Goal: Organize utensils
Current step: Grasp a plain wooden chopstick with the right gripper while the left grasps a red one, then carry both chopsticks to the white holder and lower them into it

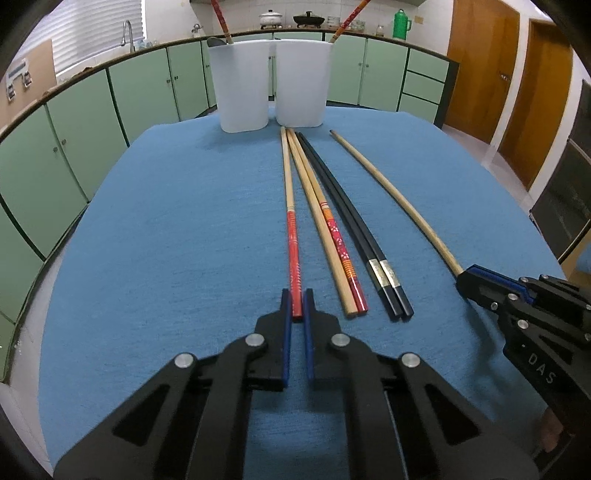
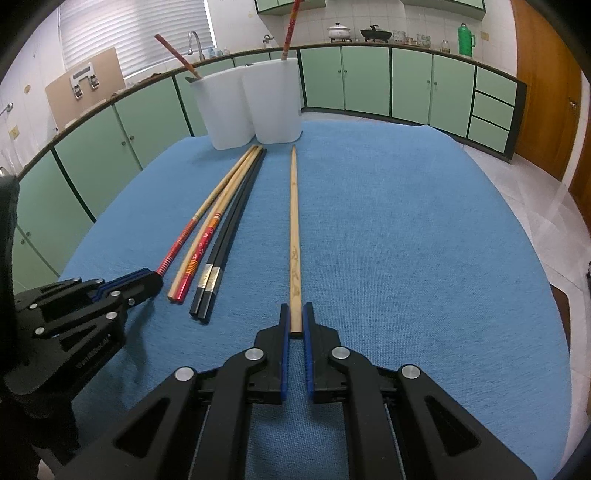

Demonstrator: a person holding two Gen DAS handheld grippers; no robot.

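Note:
My left gripper (image 1: 297, 295) is shut on the near end of a red-handled chopstick (image 1: 291, 240) that lies on the blue cloth (image 1: 166, 240). To its right lie a plain and a red flowered chopstick (image 1: 332, 240) and a black pair (image 1: 354, 229). My right gripper (image 2: 295, 310) is shut on the near end of a long plain wooden chopstick (image 2: 294, 221), which also rests on the cloth. Two white holders (image 1: 242, 81) (image 1: 301, 81) stand at the far edge, each with a red chopstick (image 1: 221, 22) leaning inside. The left gripper (image 2: 155, 277) shows at the left of the right wrist view.
The cloth-covered table ends just past the holders. Green kitchen cabinets (image 1: 85, 122) curve around behind and to the left, and wooden doors (image 1: 480, 66) stand at the right. Bare cloth lies to the left of the chopsticks and right of the wooden one (image 2: 424, 240).

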